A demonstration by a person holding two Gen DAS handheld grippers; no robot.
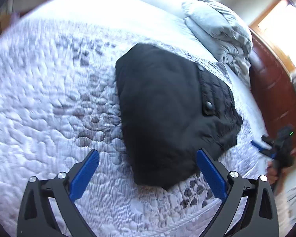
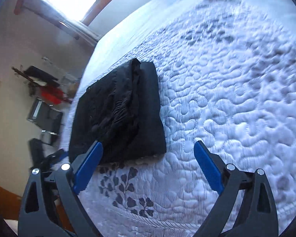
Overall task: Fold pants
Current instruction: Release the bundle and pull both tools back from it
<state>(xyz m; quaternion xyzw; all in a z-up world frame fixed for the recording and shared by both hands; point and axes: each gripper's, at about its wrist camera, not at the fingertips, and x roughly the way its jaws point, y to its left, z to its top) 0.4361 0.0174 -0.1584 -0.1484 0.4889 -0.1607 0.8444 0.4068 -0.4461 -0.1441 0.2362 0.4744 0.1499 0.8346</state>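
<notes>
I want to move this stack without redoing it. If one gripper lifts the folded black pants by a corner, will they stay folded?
Probably not. The black pants look like soft cloth in loose layers with a rumpled waistband, so they would likely sag and unfold. Pushed, they may bunch on the textured quilt.

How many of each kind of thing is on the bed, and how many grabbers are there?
Folded black pants: 1
Gray pillows: 1 pile, count unclear
Hand-held grippers: 2, left and right, both open
Total: 4
</notes>
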